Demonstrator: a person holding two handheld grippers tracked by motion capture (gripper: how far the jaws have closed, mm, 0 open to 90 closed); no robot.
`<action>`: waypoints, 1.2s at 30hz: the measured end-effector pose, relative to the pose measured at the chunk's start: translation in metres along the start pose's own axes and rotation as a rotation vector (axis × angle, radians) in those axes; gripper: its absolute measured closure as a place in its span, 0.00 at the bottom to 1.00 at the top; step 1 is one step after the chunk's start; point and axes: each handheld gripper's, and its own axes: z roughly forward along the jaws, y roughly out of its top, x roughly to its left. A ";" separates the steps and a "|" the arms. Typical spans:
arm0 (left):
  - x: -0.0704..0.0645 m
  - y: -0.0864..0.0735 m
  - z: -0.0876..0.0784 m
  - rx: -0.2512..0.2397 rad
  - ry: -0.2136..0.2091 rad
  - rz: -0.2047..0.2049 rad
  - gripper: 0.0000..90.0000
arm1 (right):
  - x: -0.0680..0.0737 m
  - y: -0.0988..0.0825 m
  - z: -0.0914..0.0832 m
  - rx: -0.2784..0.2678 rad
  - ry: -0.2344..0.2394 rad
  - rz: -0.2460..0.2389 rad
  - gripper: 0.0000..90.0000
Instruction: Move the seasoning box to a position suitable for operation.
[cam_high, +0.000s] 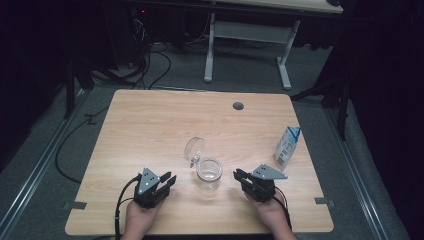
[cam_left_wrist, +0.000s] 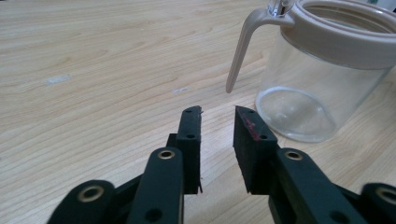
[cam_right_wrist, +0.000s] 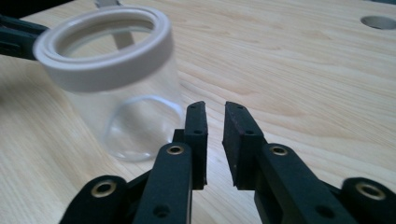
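Both the left gripper and right gripper stood slightly spread and empty, flanking the clear plastic jar with a beige rim.

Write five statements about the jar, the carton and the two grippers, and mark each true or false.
1. The clear jar stands upright between the two grippers. True.
2. Its hinged lid is closed. False: it is flipped open.
3. The left gripper grips the jar. False: its fingers are apart with nothing between them.
4. The carton stands near the table's right edge. True.
5. The right gripper holds the carton. False: it holds nothing.
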 end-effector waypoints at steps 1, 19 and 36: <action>-0.001 0.000 0.001 0.001 0.001 0.008 0.76 | -0.003 -0.001 -0.001 -0.001 -0.007 0.005 0.88; -0.005 -0.001 0.003 0.016 -0.015 0.014 0.61 | -0.044 -0.028 -0.039 0.023 -0.105 0.050 0.71; -0.006 -0.001 0.003 0.002 -0.039 -0.005 0.59 | -0.073 -0.031 -0.068 -0.023 -0.179 0.109 0.62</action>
